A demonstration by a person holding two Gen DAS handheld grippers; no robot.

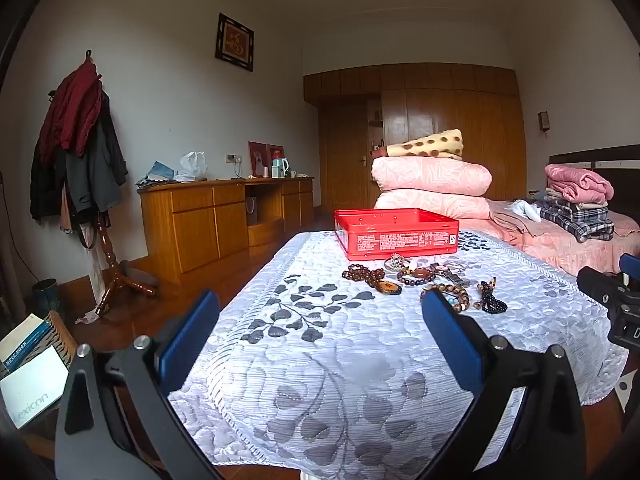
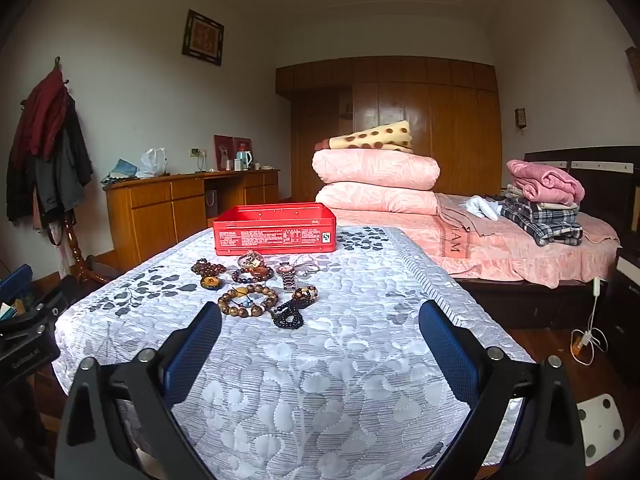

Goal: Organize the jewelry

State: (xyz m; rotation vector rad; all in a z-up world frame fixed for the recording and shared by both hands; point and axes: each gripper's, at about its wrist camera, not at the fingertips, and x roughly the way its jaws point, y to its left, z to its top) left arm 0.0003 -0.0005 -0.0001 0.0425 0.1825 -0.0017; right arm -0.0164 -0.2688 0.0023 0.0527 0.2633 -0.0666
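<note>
My right gripper (image 2: 320,320) has its blue-padded fingers (image 2: 196,344) spread wide with nothing between them, only the white quilted cloth with grey leaf print (image 2: 340,380) below. My left gripper (image 1: 320,320) is the same: jaws fully apart, empty, held low over the near part of the table.

Just past my right fingertips lies the jewelry, a loose cluster on the cloth. Nearest is the string of small glossy black beads (image 2: 290,314), bunched in a heap; I judge it limp and slippery, so I would pinch across the thickest part of the bunch rather than one strand. Beside it is the big brown wooden-bead bracelet (image 2: 248,300), light and probably elastic; one chunky bead or a pinch across the ring should do. Behind that sits the metal-link wristwatch (image 2: 287,276), which I expect is the heaviest and hardest piece, best taken across the strap and not the face. The dark reddish bead necklace with an oval amber pendant (image 2: 210,274) will trail when lifted, so I would gather it at the pendant.

Beyond the cluster, close behind it, stands the open red rectangular tin (image 2: 275,228), the likely home for everything. Its stiff rim may catch dangling strands.
</note>
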